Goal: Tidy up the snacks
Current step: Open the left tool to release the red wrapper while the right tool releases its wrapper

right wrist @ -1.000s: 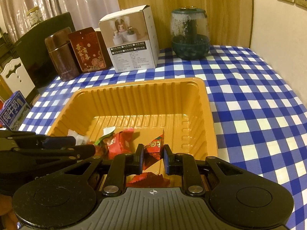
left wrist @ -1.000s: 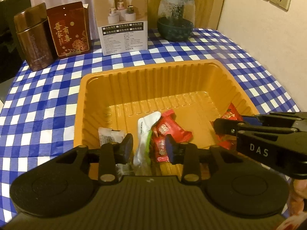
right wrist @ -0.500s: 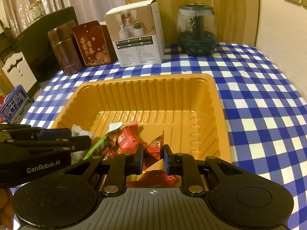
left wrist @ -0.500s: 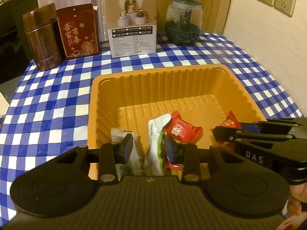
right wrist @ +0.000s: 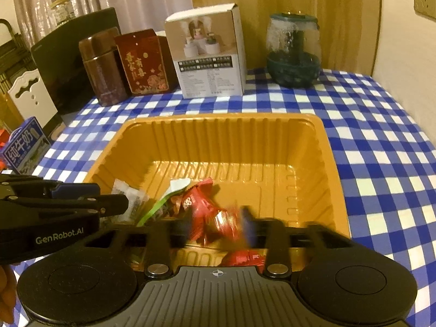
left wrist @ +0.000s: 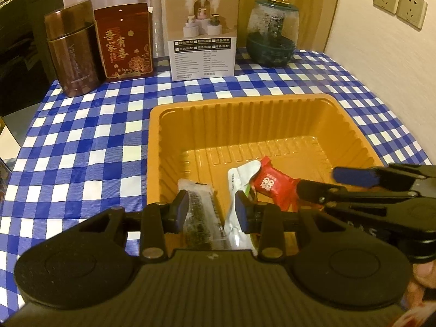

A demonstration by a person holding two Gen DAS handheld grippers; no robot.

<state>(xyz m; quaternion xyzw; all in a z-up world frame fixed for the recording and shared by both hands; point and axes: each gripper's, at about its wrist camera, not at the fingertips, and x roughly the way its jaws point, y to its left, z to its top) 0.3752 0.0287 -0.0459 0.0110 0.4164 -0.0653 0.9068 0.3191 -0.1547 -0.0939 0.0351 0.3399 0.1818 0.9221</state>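
Observation:
An orange ribbed tray (left wrist: pixel 245 125) (right wrist: pixel 218 141) sits on the blue checked table. Its near end holds several snacks: a clear dark-filled packet (left wrist: pixel 201 215), a white and green packet (left wrist: pixel 239 177) (right wrist: pixel 174 188) and red candies (left wrist: pixel 269 188) (right wrist: pixel 199 204). My left gripper (left wrist: pixel 212 212) is open and empty over the tray's near left edge, its jaws either side of the clear packet. My right gripper (right wrist: pixel 215 226) is blurred, its jaws apart above the tray's near edge. A red snack (right wrist: pixel 226 223) lies blurred between them, free of the pads.
At the table's back stand a brown tin (left wrist: pixel 72 49), a red box (left wrist: pixel 125 41), a white carton (left wrist: pixel 201 30) and a glass jar on a dark green base (left wrist: pixel 272 32). A milk carton (right wrist: pixel 23 147) sits at the left edge. A wall lies to the right.
My right gripper's jaws have opened and let go of the red snack, which is dropping blurred into the tray. Both grippers have drawn back toward the tray's near edge.

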